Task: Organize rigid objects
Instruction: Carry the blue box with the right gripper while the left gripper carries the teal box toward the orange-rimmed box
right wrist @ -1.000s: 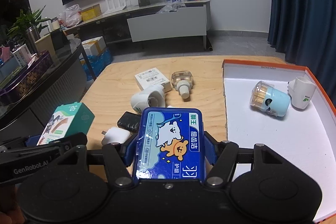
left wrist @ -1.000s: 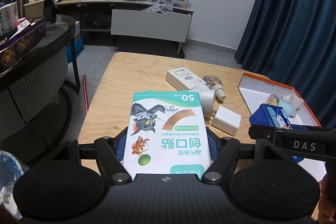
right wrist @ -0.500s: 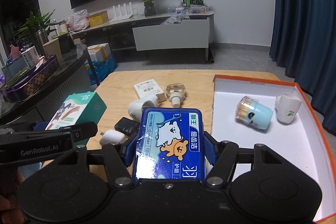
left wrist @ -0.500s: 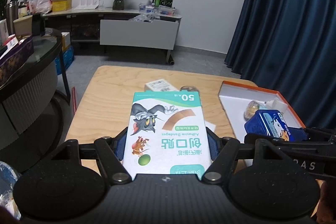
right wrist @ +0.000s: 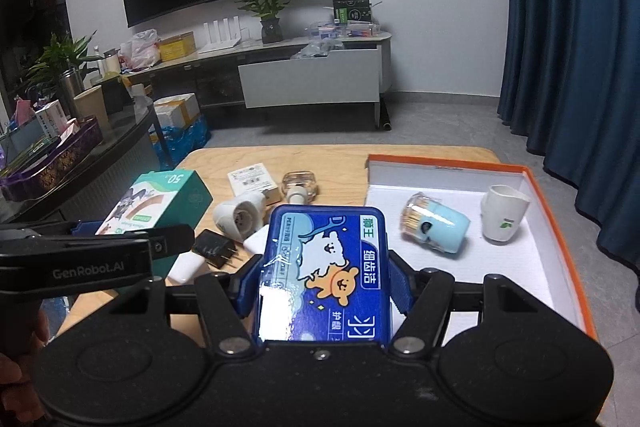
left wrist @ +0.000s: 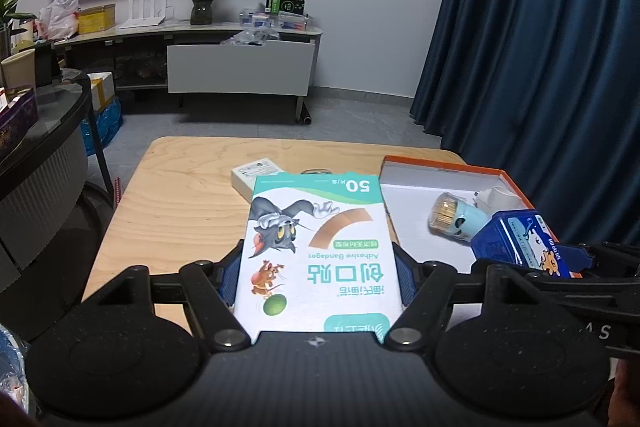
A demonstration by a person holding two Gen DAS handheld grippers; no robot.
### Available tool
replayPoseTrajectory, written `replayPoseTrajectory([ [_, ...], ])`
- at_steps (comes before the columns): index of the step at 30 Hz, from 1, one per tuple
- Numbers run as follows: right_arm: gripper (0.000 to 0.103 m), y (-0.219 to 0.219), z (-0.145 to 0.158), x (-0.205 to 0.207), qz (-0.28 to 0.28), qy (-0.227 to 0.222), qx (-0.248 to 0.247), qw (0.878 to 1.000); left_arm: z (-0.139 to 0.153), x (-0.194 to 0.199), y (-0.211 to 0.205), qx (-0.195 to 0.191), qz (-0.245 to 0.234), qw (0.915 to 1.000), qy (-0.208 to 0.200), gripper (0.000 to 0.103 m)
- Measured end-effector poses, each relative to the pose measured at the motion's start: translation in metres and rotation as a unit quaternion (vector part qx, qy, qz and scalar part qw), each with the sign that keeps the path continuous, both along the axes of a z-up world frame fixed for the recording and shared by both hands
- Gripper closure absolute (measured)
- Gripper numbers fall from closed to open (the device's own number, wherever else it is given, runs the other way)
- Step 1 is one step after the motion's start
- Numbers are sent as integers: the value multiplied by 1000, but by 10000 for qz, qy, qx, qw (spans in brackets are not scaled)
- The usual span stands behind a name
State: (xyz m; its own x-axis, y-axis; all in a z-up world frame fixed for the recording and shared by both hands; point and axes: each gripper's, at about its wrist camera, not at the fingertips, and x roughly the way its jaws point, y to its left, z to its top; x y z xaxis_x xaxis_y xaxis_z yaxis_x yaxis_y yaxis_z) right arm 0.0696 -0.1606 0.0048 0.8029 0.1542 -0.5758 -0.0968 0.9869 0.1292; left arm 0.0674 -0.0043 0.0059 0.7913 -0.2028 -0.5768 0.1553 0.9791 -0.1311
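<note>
Over the wooden counter (left wrist: 180, 195), your left gripper (left wrist: 318, 267) clamped the light, crushable bandage box (left wrist: 316, 247) by its sides; the right gripper (right wrist: 324, 279) clamped the stiff, glossy floss box (right wrist: 324, 267).

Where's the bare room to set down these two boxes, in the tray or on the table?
In the orange-edged tray, the white floor nearer the camera than the toothpick jar and white cup is bare. The wooden table is bare on its far left. It is crowded around the plugs beside the tray.

Both claws carried boxes nearer orange tray (right wrist: 560, 203).
</note>
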Motion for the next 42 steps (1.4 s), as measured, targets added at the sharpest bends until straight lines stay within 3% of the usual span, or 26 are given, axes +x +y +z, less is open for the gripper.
replayPoseTrajectory([
  [42, 27, -79, -6, -2, -642, -9, 34, 9979, 2, 15, -65, 99, -759, 9971, -23, 31],
])
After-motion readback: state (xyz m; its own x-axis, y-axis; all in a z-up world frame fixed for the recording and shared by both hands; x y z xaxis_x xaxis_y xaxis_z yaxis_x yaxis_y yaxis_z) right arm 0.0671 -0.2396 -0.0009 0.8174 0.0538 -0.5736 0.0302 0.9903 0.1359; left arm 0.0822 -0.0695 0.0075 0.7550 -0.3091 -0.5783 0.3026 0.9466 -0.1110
